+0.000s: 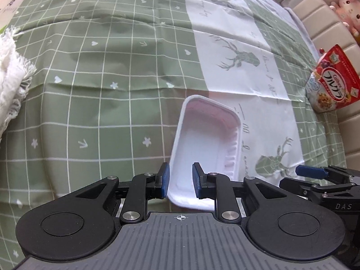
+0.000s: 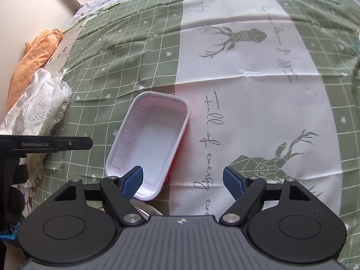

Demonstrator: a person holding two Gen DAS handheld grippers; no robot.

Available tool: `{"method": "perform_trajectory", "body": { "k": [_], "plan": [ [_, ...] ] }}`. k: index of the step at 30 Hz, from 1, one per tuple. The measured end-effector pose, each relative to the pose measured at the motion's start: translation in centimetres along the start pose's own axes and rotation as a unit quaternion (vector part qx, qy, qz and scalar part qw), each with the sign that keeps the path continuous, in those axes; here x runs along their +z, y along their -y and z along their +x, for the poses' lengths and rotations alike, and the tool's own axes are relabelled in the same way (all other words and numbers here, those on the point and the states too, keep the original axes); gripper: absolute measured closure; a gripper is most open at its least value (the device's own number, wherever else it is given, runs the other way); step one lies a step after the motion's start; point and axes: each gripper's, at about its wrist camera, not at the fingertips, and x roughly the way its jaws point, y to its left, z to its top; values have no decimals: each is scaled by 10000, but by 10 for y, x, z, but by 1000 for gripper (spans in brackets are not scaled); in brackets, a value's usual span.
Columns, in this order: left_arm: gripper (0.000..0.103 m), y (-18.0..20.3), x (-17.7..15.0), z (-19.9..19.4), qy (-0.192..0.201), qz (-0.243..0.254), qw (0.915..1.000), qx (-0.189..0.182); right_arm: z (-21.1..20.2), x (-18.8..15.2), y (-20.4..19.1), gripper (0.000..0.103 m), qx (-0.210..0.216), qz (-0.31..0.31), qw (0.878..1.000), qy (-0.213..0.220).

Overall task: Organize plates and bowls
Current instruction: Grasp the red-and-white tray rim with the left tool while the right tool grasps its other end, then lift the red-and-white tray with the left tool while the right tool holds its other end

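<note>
A white rectangular bowl (image 1: 207, 139) with a red outside (image 2: 177, 155) rests over the green-and-white deer tablecloth (image 1: 90, 78). My left gripper (image 1: 181, 180) is shut on the bowl's near left rim, one blue pad outside the wall and the other inside. In the right wrist view the bowl (image 2: 153, 139) lies left of centre. My right gripper (image 2: 183, 177) is open, its left finger (image 2: 132, 180) over the bowl's near end and its right finger above bare cloth, pressing nothing. One blue finger of the right gripper (image 1: 310, 171) shows at the right of the left wrist view.
A red cereal bag (image 1: 330, 83) stands at the right edge by a padded headboard, with a pink plush toy (image 1: 348, 6) behind it. A white fringed cloth (image 2: 38, 105) and an orange cloth (image 2: 36, 51) lie along the left. The left gripper's body (image 2: 56, 144) reaches in from the left.
</note>
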Motion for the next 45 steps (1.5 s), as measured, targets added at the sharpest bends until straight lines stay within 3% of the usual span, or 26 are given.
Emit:
{"method": "perform_trajectory", "body": {
  "k": [3, 8, 13, 23, 28, 32, 34, 38, 45],
  "plan": [
    [79, -6, 13, 28, -61, -113, 9999, 6, 37, 13, 2, 42, 187, 285, 9992, -231],
    [79, -12, 20, 70, -336, -253, 9991, 41, 86, 18, -4, 50, 271, 459, 9970, -554],
    [79, -17, 17, 91, -597, -502, 9965, -307, 106, 17, -3, 73, 486, 610, 9933, -848],
    [78, 6, 19, 59, -209, -112, 9996, -137, 68, 29, -23, 73, 332, 17, 9988, -352],
    [78, 11, 19, 37, -41, -91, 9995, -307, 39, 32, -26, 73, 451, -220, 9987, 80],
    [78, 16, 14, 16, 227, -37, 9990, -372, 17, 31, -30, 72, 673, -328, 9963, 416],
    [78, 19, 9, 0, 565, 55, 9976, -388, 1, 27, -37, 72, 703, -515, 9936, 717],
    [78, 31, -12, -39, 1260, 272, 9910, -359, -33, 9, -52, 72, 749, -810, 9865, 1213],
    [78, 48, -82, -106, 1873, 242, 9803, -584, -102, -64, -72, 72, 805, -1077, 9678, 2128]
  ]
}}
